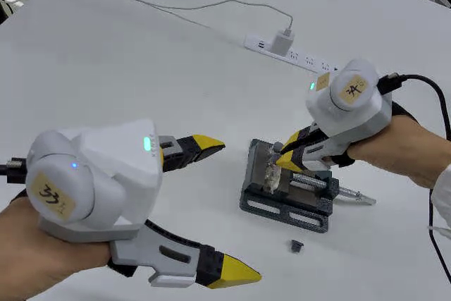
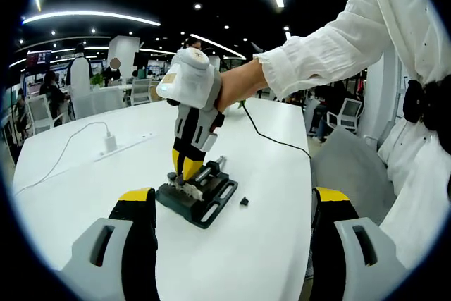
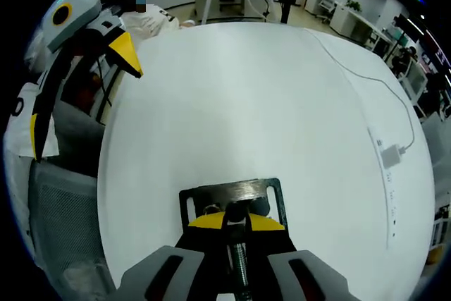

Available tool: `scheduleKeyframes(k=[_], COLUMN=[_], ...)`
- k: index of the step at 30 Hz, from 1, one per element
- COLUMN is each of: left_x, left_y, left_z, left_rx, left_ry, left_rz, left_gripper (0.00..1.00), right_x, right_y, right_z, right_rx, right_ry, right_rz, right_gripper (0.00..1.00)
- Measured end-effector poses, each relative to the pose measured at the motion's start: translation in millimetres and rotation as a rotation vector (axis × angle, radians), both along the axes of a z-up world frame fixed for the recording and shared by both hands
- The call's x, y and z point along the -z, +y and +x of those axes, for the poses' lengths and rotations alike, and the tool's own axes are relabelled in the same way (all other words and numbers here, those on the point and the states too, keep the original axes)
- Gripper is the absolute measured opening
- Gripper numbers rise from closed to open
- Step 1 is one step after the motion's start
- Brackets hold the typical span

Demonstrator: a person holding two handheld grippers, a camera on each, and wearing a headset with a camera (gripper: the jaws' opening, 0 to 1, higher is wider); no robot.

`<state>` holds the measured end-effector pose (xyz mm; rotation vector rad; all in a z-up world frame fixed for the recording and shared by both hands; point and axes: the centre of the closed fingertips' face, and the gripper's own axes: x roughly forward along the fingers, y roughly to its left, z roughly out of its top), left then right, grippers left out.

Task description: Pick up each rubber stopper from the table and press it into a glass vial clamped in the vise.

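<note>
Jaws of the right gripper [image 1: 280, 154] pinch a dark rubber stopper [image 3: 238, 211] above the black vise's [image 1: 282, 206] glass vial [image 1: 270, 177]; left gripper [image 1: 236, 209] gapes, near left.

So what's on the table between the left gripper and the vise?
Nothing, just bare white table. The left gripper view shows that stretch between the left gripper and the vise. A loose stopper sits beside the vise.

I saw a smooth, matt white table [image 1: 141, 68]. The vise [image 1: 282, 206] looked matt black, its screw [image 1: 317, 182] bright bare metal. The left gripper [image 1: 236, 209] and right gripper [image 1: 282, 154] wore glossy white plastic. The vial [image 1: 270, 176] was clear glass, the stopper [image 1: 297, 246] dull dark rubber.
</note>
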<state>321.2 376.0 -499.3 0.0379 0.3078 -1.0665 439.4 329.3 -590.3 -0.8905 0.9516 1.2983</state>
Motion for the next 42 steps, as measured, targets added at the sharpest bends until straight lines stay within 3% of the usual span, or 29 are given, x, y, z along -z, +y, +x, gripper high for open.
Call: scheduleKeyframes(k=[11,26,42], left_x=[-2.4,-5.0,-4.4], left_y=[0.6,1.1,-2.9], left_z=[-2.0,-2.0,-1.0], left_rx=[0.011,0.034,0.080], left_ry=[-0.007,-0.019,-0.020], left_rz=[0.016,0.048,0.105], left_gripper=[0.91,0.96,0.99], right_x=[-22.2,-55.0,-65.6], right_y=[-11.2,-29.0,-58.3], right_z=[-6.6,-22.9,-58.5], right_rx=[0.056,0.137,0.209], right_ry=[-0.025,-0.056,-0.067], right_rz=[0.071,0.222,0.360], right_gripper=[0.12,0.29,0.52])
